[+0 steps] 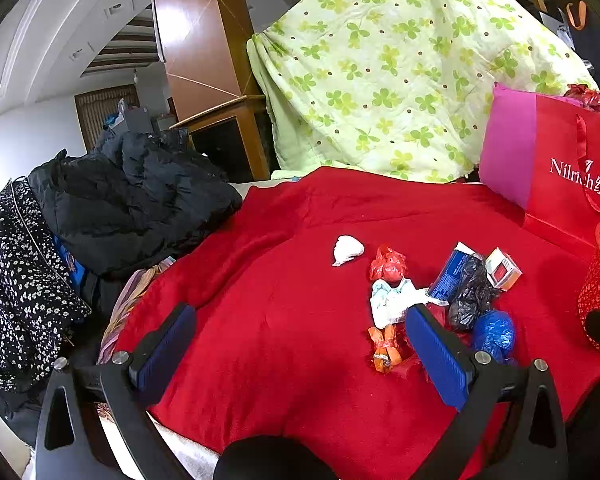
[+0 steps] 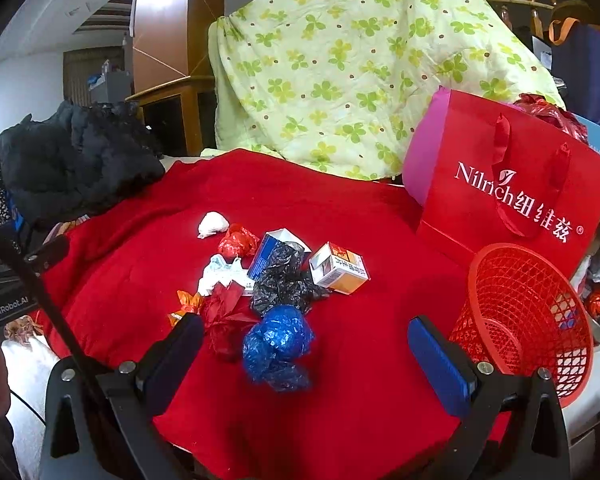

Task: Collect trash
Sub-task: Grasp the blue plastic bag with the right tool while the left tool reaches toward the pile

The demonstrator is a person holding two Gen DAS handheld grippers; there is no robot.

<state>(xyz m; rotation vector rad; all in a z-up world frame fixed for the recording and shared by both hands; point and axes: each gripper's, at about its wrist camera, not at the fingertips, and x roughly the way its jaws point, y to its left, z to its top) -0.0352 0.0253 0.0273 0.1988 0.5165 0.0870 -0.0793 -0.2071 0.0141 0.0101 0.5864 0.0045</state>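
Several pieces of trash lie on a red blanket (image 2: 340, 380): a white paper wad (image 2: 213, 224), a red bag ball (image 2: 238, 240), a black bag (image 2: 284, 280), a small carton (image 2: 338, 268), a blue bag ball (image 2: 278, 342), a red crumpled wrapper (image 2: 224, 320) and an orange wrapper (image 1: 385, 347). A red mesh basket (image 2: 528, 320) stands at the right. My right gripper (image 2: 306, 344) is open and empty, the blue bag ball between its fingers. My left gripper (image 1: 298, 336) is open and empty, left of the pile, over bare blanket (image 1: 280, 320).
A red gift bag (image 2: 512, 184) stands behind the basket. A green-patterned quilt (image 2: 340, 60) is draped at the back. Black and floral jackets (image 1: 132, 200) are piled at the left edge of the blanket.
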